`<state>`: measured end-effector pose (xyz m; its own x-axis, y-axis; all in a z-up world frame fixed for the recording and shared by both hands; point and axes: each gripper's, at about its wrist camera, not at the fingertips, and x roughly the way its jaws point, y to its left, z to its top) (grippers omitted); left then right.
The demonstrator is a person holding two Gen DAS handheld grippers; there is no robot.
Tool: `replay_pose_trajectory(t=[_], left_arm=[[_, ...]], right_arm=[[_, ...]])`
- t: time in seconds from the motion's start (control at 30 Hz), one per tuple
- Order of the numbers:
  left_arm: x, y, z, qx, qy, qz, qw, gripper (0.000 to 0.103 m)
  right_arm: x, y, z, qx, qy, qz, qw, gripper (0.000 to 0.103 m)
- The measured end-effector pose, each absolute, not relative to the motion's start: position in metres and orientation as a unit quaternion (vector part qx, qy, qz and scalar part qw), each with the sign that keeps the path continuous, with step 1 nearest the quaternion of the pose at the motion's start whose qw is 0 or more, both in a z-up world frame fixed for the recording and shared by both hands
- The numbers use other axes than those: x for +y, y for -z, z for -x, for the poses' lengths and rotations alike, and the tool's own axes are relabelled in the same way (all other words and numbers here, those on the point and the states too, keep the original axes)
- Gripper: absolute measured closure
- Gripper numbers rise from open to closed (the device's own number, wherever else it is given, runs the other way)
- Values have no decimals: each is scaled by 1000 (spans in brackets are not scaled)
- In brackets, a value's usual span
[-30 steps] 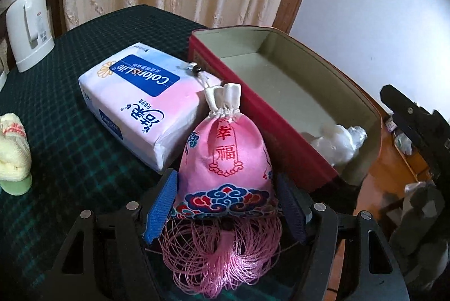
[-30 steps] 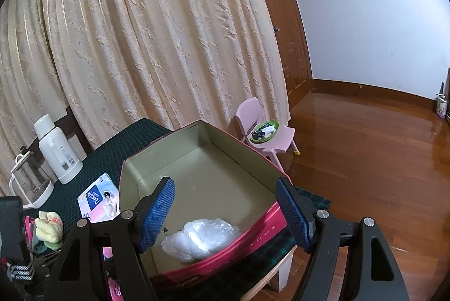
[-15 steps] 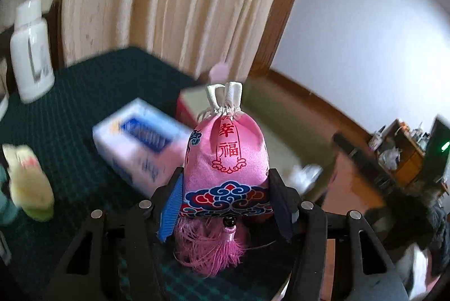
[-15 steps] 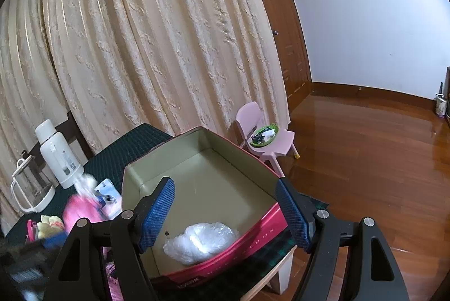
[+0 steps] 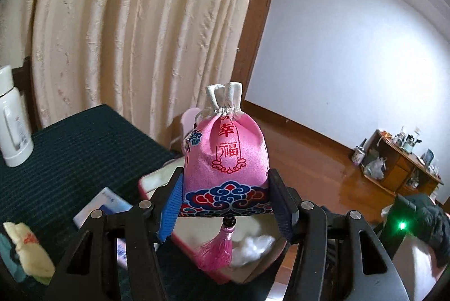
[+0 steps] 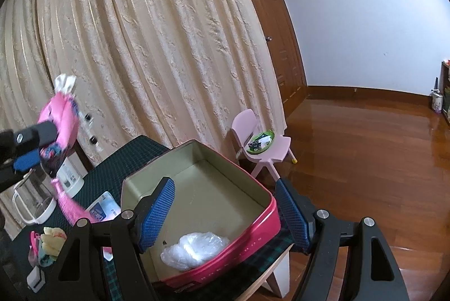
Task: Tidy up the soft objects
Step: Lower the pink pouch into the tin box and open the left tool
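Pink embroidered drawstring pouch (image 5: 225, 157) sits upright, clamped in the left claw (image 5: 225, 202), above the red metal box (image 6: 197, 205); right claw (image 6: 225, 213) is spread, holding nothing.

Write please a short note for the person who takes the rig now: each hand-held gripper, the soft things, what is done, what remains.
Left hand-held gripper: shut on the pink pouch, held in the air above the table.
Right hand-held gripper: open, empty, over the red box.
Done: the plastic bag lies in the box.
Left: lower the pouch into the box; the tissue pack and yellow cloth lie on the table.
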<state>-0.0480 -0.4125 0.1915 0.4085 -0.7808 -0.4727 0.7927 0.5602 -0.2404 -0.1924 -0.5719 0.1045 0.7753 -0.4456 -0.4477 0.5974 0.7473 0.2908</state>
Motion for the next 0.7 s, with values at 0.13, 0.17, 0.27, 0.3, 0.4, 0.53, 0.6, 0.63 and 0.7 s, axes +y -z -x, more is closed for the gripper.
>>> replay_pose_trajectory(t=[0.13,0.17,0.27,0.3,0.4,0.53,0.6,0.63,0.7], left_arm=[[-431,-190,41,284,481,-5,829,45],[-435,-188,38,291,483,-1,826,45],[-450,-178,28,305,490,11,817,44],[-454,-175,25,307,487,11,817,44],[-463,-165,18,323,488,8,811,36],[-466,-151,13,346,486,5,803,29],[-462,-151,11,344,480,7,807,29],[-460,-152,10,343,476,8,810,29],[-454,-154,10,341,472,13,813,29]], right_arm=[[-573,-104,195,176,287,-216,916,26],[-573,-103,196,176,288,-216,916,26],[-572,-102,195,176,291,-213,916,26],[-572,-103,194,176,291,-212,916,26],[-571,-102,194,176,291,-209,917,26],[-569,-102,193,177,291,-209,917,26],[-569,-102,194,178,290,-209,917,26],[-568,-102,194,178,290,-209,917,26],[-567,-102,193,179,288,-209,917,26]])
